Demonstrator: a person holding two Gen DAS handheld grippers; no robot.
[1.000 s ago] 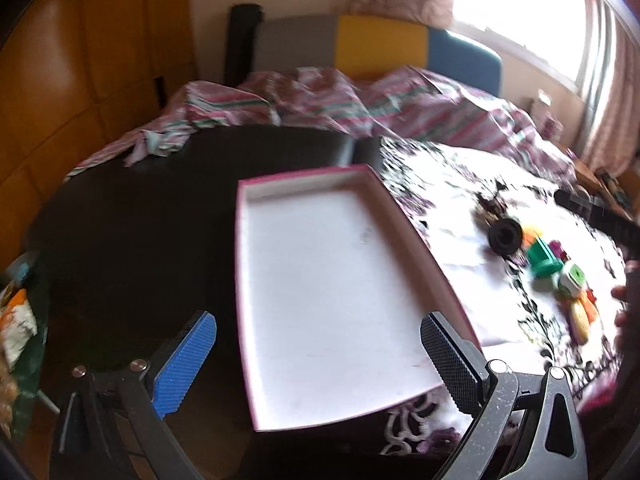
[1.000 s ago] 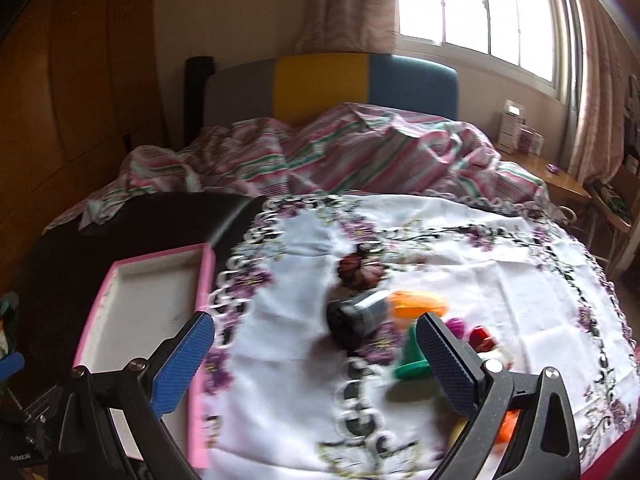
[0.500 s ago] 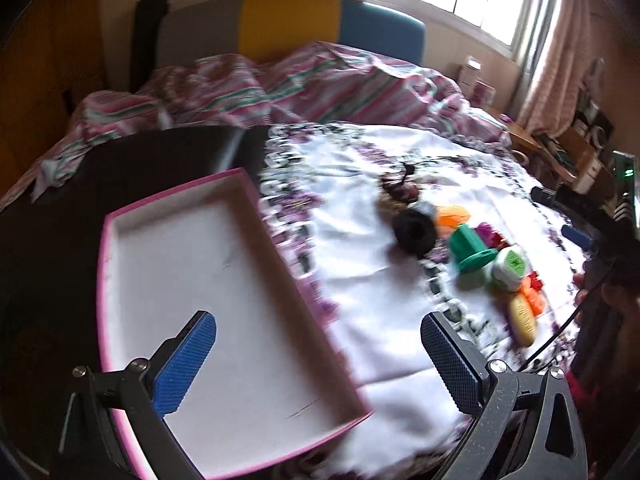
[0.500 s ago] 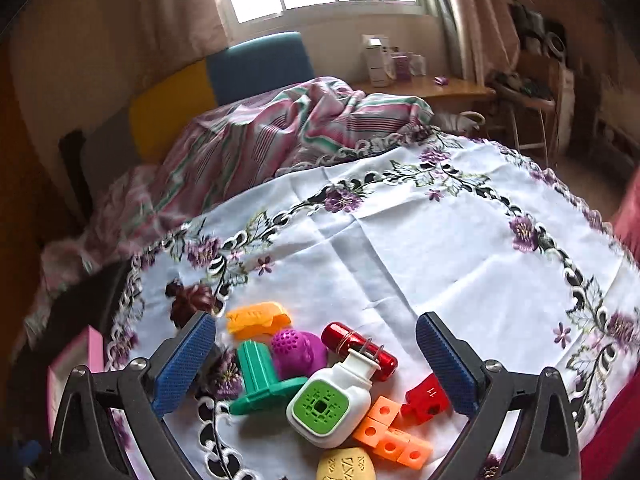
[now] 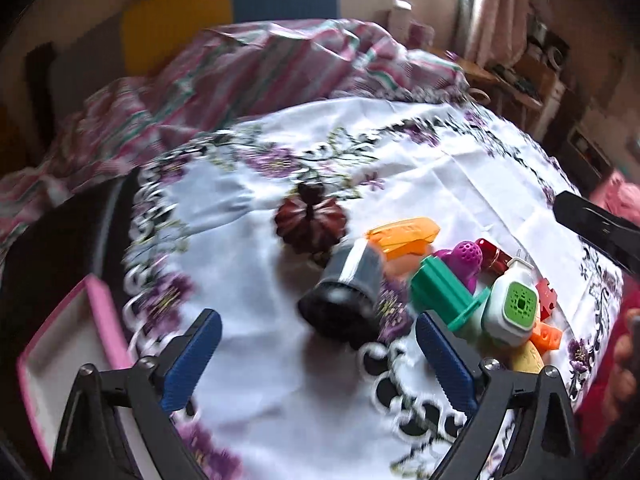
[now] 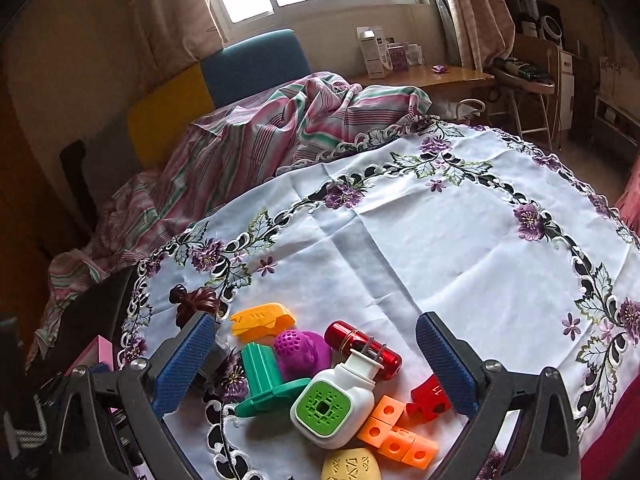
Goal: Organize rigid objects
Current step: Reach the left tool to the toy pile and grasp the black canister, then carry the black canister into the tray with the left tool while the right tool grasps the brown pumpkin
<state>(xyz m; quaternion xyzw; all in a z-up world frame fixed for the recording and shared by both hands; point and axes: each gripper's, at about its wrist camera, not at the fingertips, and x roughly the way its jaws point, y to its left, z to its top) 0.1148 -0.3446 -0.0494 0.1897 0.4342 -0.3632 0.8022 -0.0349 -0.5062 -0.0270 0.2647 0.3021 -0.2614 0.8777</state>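
Observation:
A pile of small rigid objects lies on the embroidered white tablecloth (image 6: 440, 248). My left gripper (image 5: 316, 356) is wide but its jaws are closing; the black-and-grey cylinder (image 5: 344, 292) lies just ahead of it, untouched by the pads. Beyond it sits a dark red pumpkin-shaped piece (image 5: 310, 222). My right gripper (image 6: 316, 360) hangs open over the white plug-in device with a green face (image 6: 336, 396), a green stand (image 6: 266, 376), a purple ball (image 6: 298, 350), a red tube (image 6: 360, 346), an orange clip (image 6: 260, 318) and orange cubes (image 6: 396, 428). The pink-rimmed white tray (image 5: 60, 344) is at the left.
A striped blanket (image 6: 256, 148) and a yellow-and-blue headboard (image 6: 224, 80) lie behind the cloth. A wooden desk with boxes (image 6: 420, 72) stands by the window. A person's hand (image 5: 624, 344) shows at the right edge in the left wrist view.
The left gripper swung right from over the tray to the black cylinder. The right gripper swung right to the pile and then held still.

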